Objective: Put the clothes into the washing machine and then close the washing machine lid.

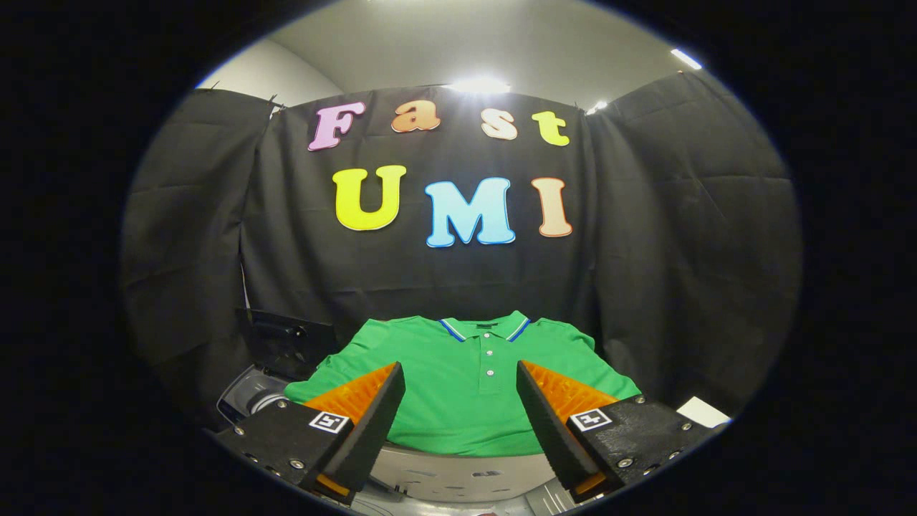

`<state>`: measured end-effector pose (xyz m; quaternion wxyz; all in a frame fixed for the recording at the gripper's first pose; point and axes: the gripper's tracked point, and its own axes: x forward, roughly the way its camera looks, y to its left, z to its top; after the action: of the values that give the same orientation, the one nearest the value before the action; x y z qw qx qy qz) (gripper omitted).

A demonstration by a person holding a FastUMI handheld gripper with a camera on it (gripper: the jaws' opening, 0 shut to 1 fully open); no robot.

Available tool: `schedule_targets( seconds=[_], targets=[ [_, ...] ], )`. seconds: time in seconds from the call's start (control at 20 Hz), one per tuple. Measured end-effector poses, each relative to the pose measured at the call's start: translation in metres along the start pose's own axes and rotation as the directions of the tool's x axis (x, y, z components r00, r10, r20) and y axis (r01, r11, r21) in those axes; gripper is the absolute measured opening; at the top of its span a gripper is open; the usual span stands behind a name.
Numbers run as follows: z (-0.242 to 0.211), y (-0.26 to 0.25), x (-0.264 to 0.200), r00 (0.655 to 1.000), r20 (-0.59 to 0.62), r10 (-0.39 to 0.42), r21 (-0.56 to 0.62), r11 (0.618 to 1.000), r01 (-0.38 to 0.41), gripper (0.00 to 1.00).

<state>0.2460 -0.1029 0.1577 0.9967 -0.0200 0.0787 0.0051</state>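
The claw (460, 373) is held with its two fingers (372, 419) spread wide apart; nothing is gripped between them. A green polo shirt (458, 401) is laid out flat just ahead of the fingers, seen through the gap between them, with its collar (486, 328) turned toward the black cloth wall (680, 251) beyond. The collar is edged in blue and white, and three white buttons (488, 355) are seen down the placket. The shirt is spread over a pale rounded surface (458, 476) whose edge is seen just below its hem. To the left of the shirt, part of a grey machine (247, 398) is seen, with a dark raised lid (286, 344) standing behind it against the wall. A small white piece (703, 411) is seen beyond the right finger.
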Motion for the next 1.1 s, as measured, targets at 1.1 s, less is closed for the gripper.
schedule_targets(
  seconds=[1.1],
  targets=[
    [-0.019,-0.024,0.149,0.93,-0.366,-0.015,-0.016,1.0,0.01,0.96]
  ],
)
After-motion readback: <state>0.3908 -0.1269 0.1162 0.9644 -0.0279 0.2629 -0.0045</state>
